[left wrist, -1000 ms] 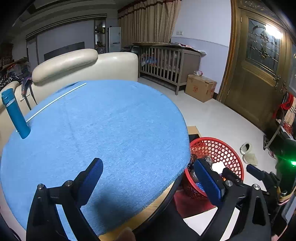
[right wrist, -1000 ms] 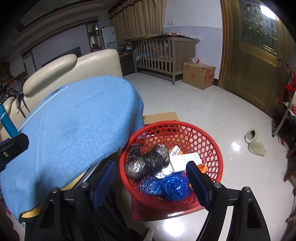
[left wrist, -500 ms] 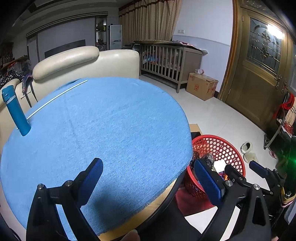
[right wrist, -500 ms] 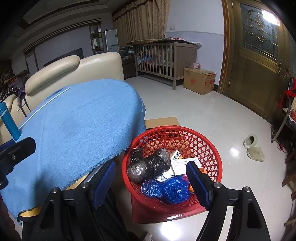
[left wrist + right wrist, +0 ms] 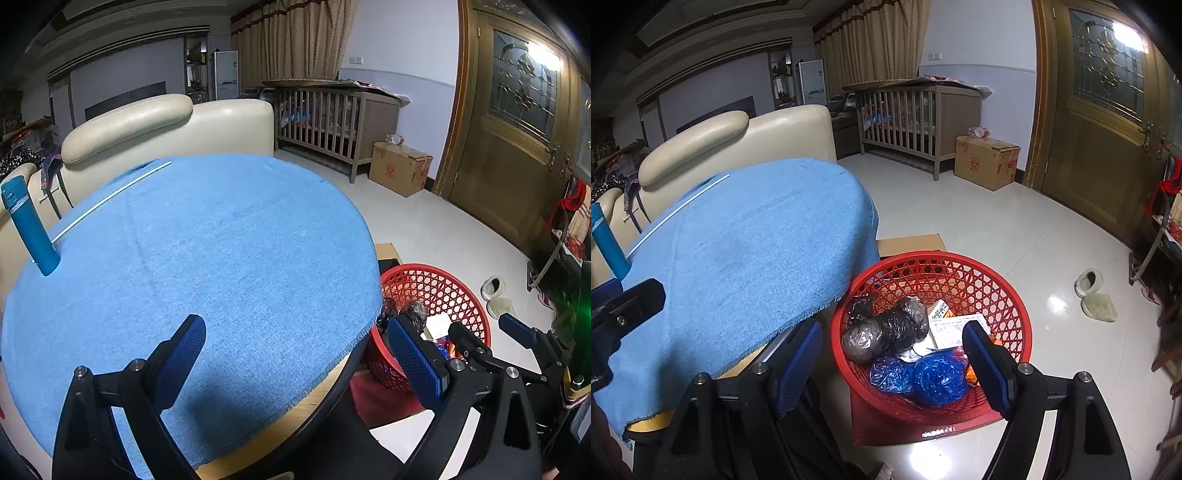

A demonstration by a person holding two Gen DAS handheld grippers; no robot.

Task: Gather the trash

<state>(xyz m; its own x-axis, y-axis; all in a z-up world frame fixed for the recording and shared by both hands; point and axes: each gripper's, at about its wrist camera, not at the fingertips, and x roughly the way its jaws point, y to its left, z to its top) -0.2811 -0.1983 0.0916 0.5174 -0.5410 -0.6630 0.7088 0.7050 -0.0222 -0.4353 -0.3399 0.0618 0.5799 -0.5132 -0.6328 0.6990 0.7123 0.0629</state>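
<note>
Table [image 5: 221, 258]: round, under a blue cloth; fills the left wrist view from 9 to 3 o'clock. No trash visible on it. Cloth probably there to protect the top.
Sofa [image 5: 155, 125]: cream, right behind the table at 11 o'clock.
Basket [image 5: 1004, 291]: red lattice, on the floor just beside the table edge at 4 o'clock in the left view; low and close, presumably so trash can be dropped off the rim into it.
Trash [image 5: 886, 332]: in the basket. Black bag bundles at its 9 o'clock side, blue bags [image 5: 934, 376] at 6 o'clock, a printed paper [image 5: 956, 325] toward centre. Heaped loosely.
Bottle [image 5: 29, 225]: teal, upright, table's far edge at 9 o'clock. A drinking flask by the look, likely not trash.
Rod [image 5: 110, 199]: thin, white, lying flat on the cloth at 11 o'clock. Purpose unclear.
Left gripper [image 5: 295, 358]: spread wide, empty, above the near table edge at 6 o'clock.
Right gripper [image 5: 894, 365]: spread wide, empty, above the basket's near rim, pointed at the heap.
Stage: judged near done; both claws empty, visible trash all in the basket.
</note>
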